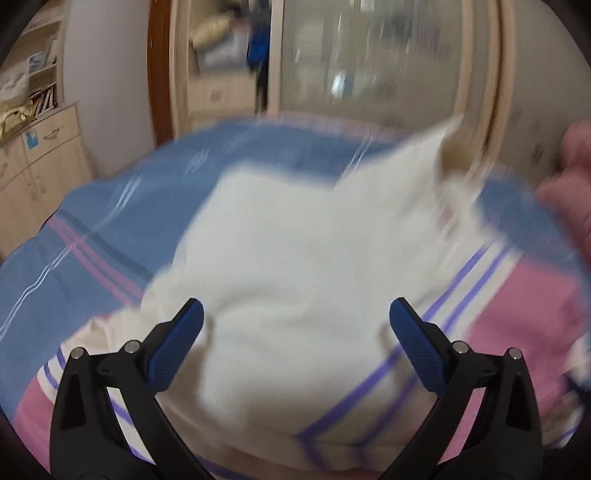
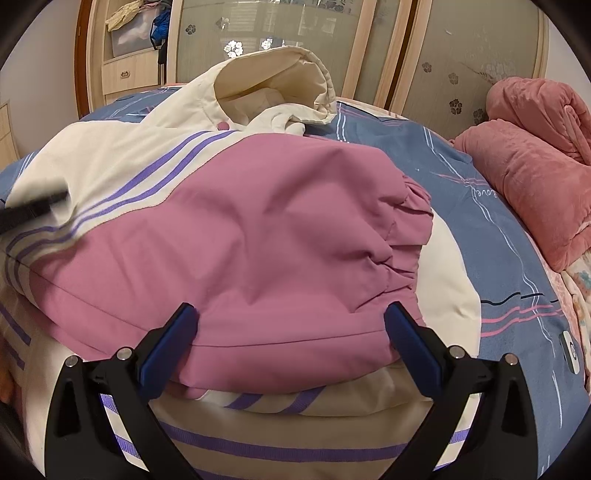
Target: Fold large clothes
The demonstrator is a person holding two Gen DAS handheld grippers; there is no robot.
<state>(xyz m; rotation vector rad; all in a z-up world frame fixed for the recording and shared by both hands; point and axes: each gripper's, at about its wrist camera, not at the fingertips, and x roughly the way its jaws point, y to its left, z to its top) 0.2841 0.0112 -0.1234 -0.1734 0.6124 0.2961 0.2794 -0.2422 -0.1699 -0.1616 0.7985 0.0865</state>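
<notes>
A large cream and pink jacket [image 2: 258,229] with purple stripes lies on the blue bed [image 2: 461,184], its cream hood [image 2: 277,74] at the far end. A pink sleeve is folded across the body. My right gripper [image 2: 291,321] is open, its blue pads on either side of the pink sleeve's near edge. In the blurred left wrist view the jacket's cream part [image 1: 295,258] fills the middle. My left gripper [image 1: 295,321] is open above it and holds nothing. A dark blur at the left edge of the right wrist view [image 2: 26,212] may be the left gripper.
A rolled pink blanket [image 2: 532,166] lies at the bed's right side. A wardrobe with frosted glass doors [image 2: 295,33] stands behind the bed. A wooden cabinet [image 1: 37,158] stands at the left. A hand [image 1: 569,192] shows at the left view's right edge.
</notes>
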